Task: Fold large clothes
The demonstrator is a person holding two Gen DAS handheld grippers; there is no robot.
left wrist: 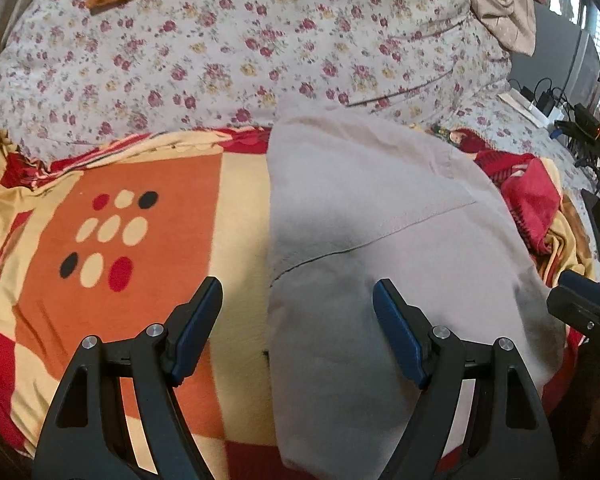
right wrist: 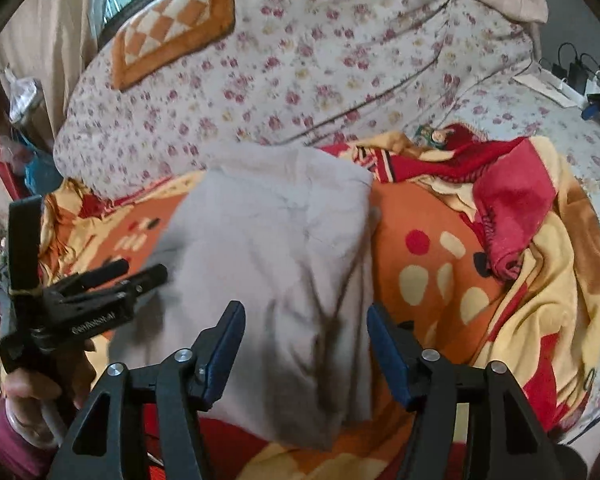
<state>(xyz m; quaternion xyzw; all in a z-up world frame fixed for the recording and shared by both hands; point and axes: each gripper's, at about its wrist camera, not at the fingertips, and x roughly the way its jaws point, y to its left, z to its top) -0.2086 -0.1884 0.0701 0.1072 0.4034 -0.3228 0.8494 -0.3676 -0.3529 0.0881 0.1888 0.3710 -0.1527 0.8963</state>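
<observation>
1. A pale grey garment (left wrist: 400,240) lies folded on a bed, on top of an orange, cream and red patterned blanket (left wrist: 112,240).
2. In the left wrist view the left gripper (left wrist: 298,312) hangs above the bed with its fingers spread wide and nothing between them.
3. The garment's straight left edge runs down between those two fingers: the right finger (left wrist: 396,328) is over grey cloth, the left finger (left wrist: 198,320) over bare blanket.
4. Neither pad appears to touch the cloth.
5. In the right wrist view the right gripper (right wrist: 304,344) also stands with its fingers apart, gripping nothing.
6. The garment (right wrist: 268,248) lies ahead of and below that gap, and its right edge falls near the right finger (right wrist: 388,352).
7. The left finger (right wrist: 224,348) is over grey cloth.
8. The left gripper (right wrist: 140,276) shows at the left of this view, just over the garment's left side, with a hand (right wrist: 40,400) on its handle.
9. Behind the garment sits a flowered quilt (left wrist: 220,60), and a red crumpled cloth (right wrist: 512,216) lies to its right.
</observation>
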